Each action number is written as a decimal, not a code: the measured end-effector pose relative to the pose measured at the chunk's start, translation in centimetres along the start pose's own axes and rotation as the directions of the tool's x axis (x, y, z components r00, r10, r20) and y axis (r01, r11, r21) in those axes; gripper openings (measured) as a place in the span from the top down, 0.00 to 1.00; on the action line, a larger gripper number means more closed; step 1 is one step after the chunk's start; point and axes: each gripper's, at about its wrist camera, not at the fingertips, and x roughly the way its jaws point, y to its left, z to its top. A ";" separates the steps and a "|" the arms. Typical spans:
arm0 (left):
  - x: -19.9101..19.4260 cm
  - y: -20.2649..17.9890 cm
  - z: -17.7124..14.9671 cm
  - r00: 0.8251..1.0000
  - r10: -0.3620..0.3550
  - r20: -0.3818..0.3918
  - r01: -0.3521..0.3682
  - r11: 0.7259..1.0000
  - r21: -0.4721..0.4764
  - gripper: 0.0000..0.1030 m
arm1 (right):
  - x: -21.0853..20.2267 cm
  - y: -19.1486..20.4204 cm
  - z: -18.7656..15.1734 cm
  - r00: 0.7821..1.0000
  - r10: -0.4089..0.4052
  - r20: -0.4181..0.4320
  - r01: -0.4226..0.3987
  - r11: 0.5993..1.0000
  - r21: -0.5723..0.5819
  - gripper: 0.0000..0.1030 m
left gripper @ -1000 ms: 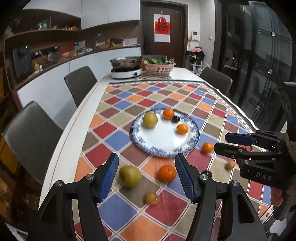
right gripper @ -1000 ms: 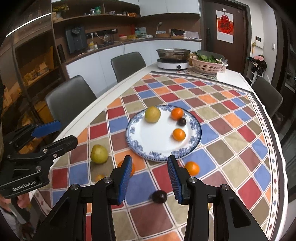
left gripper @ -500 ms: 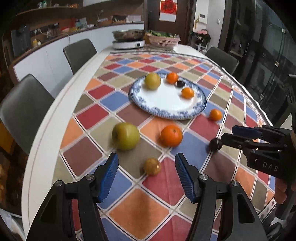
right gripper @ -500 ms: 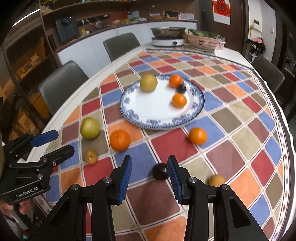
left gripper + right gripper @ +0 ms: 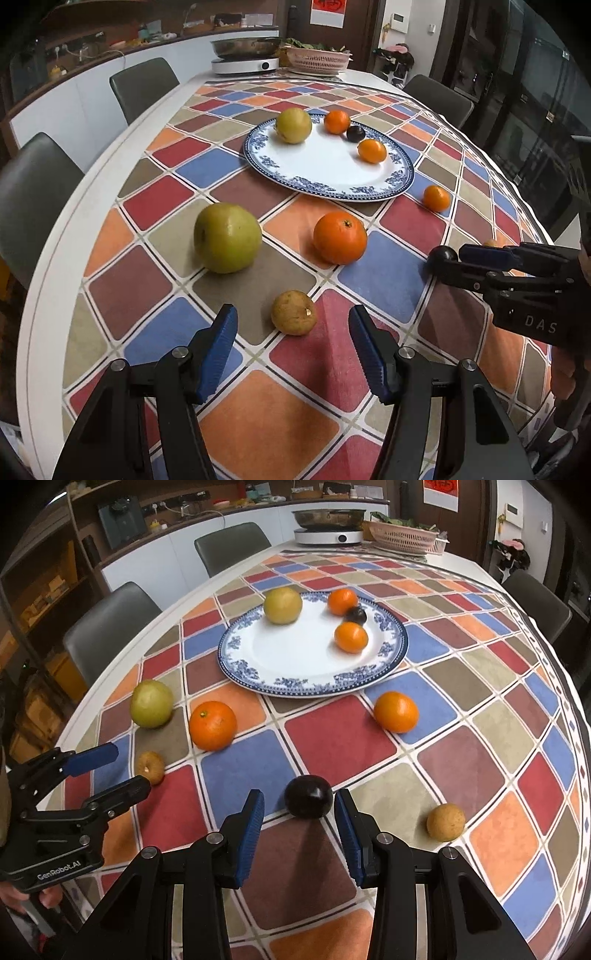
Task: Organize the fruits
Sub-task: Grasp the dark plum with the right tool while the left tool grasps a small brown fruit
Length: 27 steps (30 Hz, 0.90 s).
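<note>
Left wrist view: left gripper (image 5: pixel 292 345) spread apart, small brownish-yellow round fruit (image 5: pixel 294 312) just ahead, nearer than before.
Plate: blue-rimmed white china plate (image 5: pixel 400 178) holds one yellow-green pear, two oranges, one dark plum.
Right gripper (image 5: pixel 299 821): fingers parted, now flanking dark round plum (image 5: pixel 308 796) on the checked tablecloth (image 5: pixel 340 740).

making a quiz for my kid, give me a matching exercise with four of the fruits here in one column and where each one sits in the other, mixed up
Column 1
1. dark plum
2. small brown fruit
3. green apple
4. small orange

Column 2
A. on the blue-rimmed plate
B. on the tablecloth, just ahead of the open left gripper
C. on the tablecloth, left of the big orange
D. at the fingertips of the open right gripper

Pairs: 1-D, 2-B, 3-C, 4-A
</note>
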 end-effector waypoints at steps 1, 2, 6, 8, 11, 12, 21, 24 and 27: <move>0.1 -0.1 0.0 1.000 -0.003 -0.002 0.003 1.000 0.002 0.44 | 0.2 0.0 0.0 1.000 0.002 -0.004 -0.002 1.000 0.001 0.61; 0.3 -0.1 0.0 1.000 -0.005 -0.005 0.005 1.000 0.004 0.46 | 0.3 -0.1 -0.1 1.000 0.006 -0.009 -0.006 1.000 0.004 0.61; 1.2 -0.1 0.0 1.000 -0.017 -0.025 0.017 1.000 -0.005 0.55 | 0.7 -0.2 -0.1 1.000 0.010 -0.015 -0.010 1.000 0.004 0.61; 1.4 -0.1 0.1 0.999 -0.024 -0.030 0.024 1.000 -0.007 0.61 | 0.8 -0.2 0.0 1.000 0.008 -0.011 -0.008 1.000 0.003 0.61; 1.6 0.0 0.1 0.999 -0.024 -0.033 0.024 1.000 -0.008 0.67 | 1.1 -0.2 0.1 1.000 0.007 -0.013 -0.007 1.000 -0.001 0.61; 1.6 0.0 0.1 0.999 -0.022 -0.032 0.022 1.000 -0.008 0.69 | 1.2 -0.3 0.2 1.000 0.007 -0.014 -0.007 1.000 0.000 0.62; 1.6 0.1 0.2 0.999 -0.030 -0.031 0.030 1.000 -0.010 0.72 | 1.5 -0.3 0.2 1.000 -0.011 -0.010 0.011 1.000 -0.013 0.69; 1.6 0.1 0.3 0.999 -0.030 -0.026 0.030 1.000 -0.009 0.72 | 1.5 -0.4 0.3 1.000 -0.009 -0.008 0.009 1.000 -0.010 0.69; 1.1 -0.1 0.3 0.999 -0.031 -0.016 0.030 1.000 -0.007 0.72 | 1.1 -0.4 0.2 1.000 -0.004 0.001 0.004 1.000 -0.010 0.69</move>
